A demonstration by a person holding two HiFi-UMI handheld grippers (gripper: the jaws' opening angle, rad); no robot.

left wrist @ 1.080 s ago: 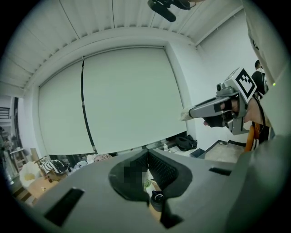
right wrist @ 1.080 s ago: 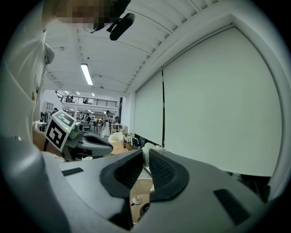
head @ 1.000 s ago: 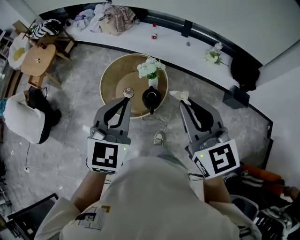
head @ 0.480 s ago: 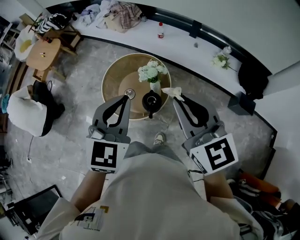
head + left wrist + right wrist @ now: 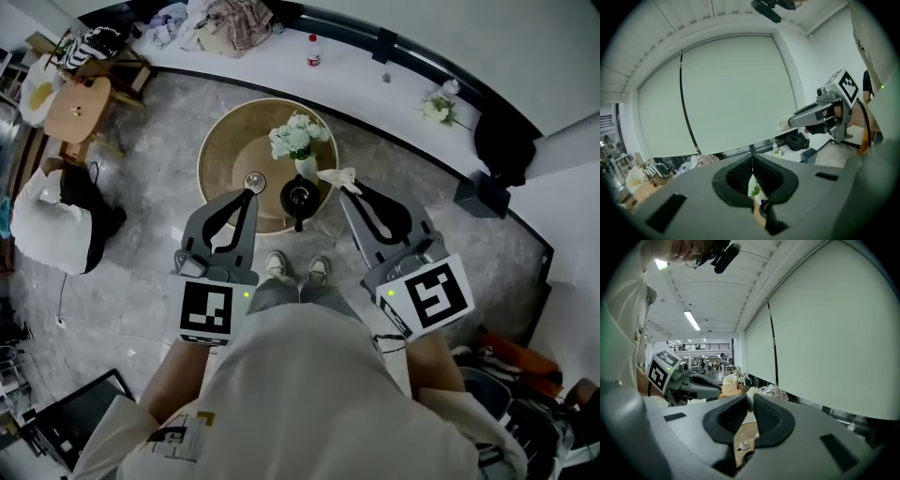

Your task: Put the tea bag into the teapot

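Observation:
The black teapot [image 5: 298, 197] stands open-topped at the near edge of a round wooden table [image 5: 225, 155], its lid [image 5: 254, 181] lying beside it to the left. A white tea bag [image 5: 336, 175] sticks out of my right gripper [image 5: 345, 186], which is shut on it just right of the teapot and above table height. My left gripper [image 5: 249, 193] is shut and holds nothing, its tip near the lid. In the right gripper view the tea bag [image 5: 750, 396] shows between the pads, with the lid [image 5: 742, 445] and teapot [image 5: 749, 457] below. The left gripper view shows the teapot [image 5: 763, 206] under its closed jaws.
A white vase of flowers [image 5: 299, 142] stands right behind the teapot. My shoes [image 5: 298, 269] are on the marble floor by the table. A white ledge along the wall carries clothes [image 5: 230, 19], a bottle [image 5: 312, 52] and small flowers [image 5: 436, 108]. A small wooden table [image 5: 75, 108] stands far left.
My right gripper has carried the tea bag leftward, closer to the teapot. The left gripper has stayed shut near the lid. Both shoes now show below the table.

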